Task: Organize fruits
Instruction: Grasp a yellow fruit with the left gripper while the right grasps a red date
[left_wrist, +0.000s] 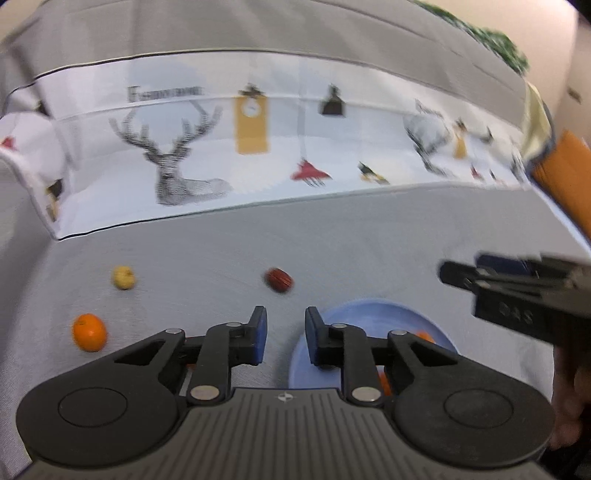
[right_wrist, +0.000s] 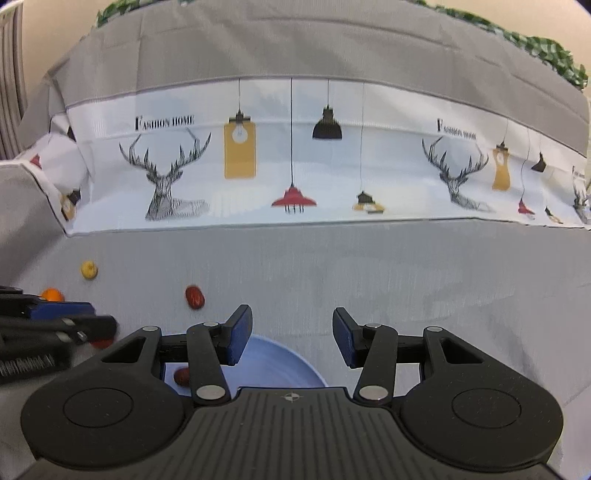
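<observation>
Blue plate under the right hand-held gripper held a red date; orange pieces showed too. Both hand-held grippers stood apart, empty, left one narrower. Orange, yellow fruit, another date lay on bench ahead-left.

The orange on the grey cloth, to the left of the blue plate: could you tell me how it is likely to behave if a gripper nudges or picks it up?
The orange looks round and lies loose on flat cloth, so a nudge would probably roll it. Its skin looks smooth, so narrow pads might slip off-centre. It seems firm enough for a gentle grip.
</observation>
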